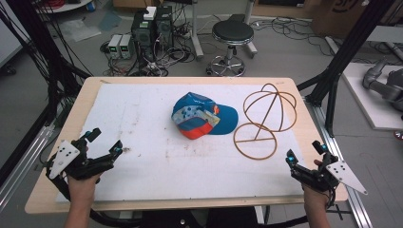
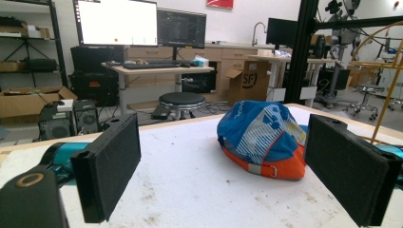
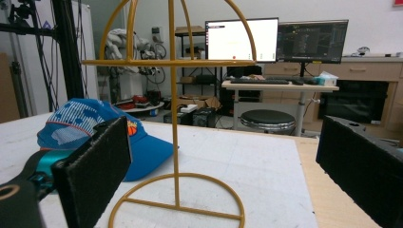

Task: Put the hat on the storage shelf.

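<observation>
A blue cap with orange and white patches (image 1: 202, 115) (image 2: 261, 137) (image 3: 85, 128) lies on the white mat, brim toward the right. Beside it on the right stands a golden wire hat stand (image 1: 263, 118) (image 3: 176, 118) with a round base and a domed top. My left gripper (image 1: 105, 142) (image 2: 223, 171) rests near the mat's left front, jaws wide apart with nothing between them, pointing toward the cap. At the table's right front corner my right gripper (image 1: 304, 153) (image 3: 223, 175) is open too, facing the stand, with only air between its pads.
The white mat (image 1: 157, 161) covers most of a wooden table (image 1: 57, 142). Beyond the far edge stand a black stool (image 1: 233, 33), computer boxes and tangled cables (image 1: 147, 38). Black frame posts (image 1: 342, 52) rise at both sides.
</observation>
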Demonstrator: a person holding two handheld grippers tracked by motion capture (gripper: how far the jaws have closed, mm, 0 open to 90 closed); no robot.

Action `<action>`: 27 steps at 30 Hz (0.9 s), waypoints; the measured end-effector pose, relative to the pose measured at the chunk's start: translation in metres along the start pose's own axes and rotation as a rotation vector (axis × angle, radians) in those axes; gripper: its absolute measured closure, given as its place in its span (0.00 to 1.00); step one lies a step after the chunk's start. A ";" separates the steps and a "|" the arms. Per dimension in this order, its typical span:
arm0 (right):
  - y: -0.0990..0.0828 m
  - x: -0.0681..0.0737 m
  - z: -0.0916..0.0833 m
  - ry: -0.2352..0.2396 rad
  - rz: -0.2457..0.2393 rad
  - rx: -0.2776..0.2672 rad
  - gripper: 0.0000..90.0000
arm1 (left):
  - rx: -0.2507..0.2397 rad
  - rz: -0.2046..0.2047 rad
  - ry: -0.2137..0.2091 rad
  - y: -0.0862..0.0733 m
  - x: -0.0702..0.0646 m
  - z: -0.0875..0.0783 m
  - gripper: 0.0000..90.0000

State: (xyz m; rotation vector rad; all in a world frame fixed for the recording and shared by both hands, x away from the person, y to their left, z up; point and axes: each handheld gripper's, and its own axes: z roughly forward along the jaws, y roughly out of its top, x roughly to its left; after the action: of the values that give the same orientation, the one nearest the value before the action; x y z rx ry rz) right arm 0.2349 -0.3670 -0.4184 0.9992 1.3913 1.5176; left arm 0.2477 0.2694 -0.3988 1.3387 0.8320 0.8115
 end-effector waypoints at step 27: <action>0.000 0.002 -0.001 0.007 -0.010 0.003 0.05 | 0.007 0.032 -0.056 0.010 -0.008 0.010 0.14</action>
State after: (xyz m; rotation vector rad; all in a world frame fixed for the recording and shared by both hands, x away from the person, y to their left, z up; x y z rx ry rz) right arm 0.2334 -0.3651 -0.4184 0.9881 1.4021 1.5130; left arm 0.2525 0.2586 -0.3882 1.3775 0.7721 0.7932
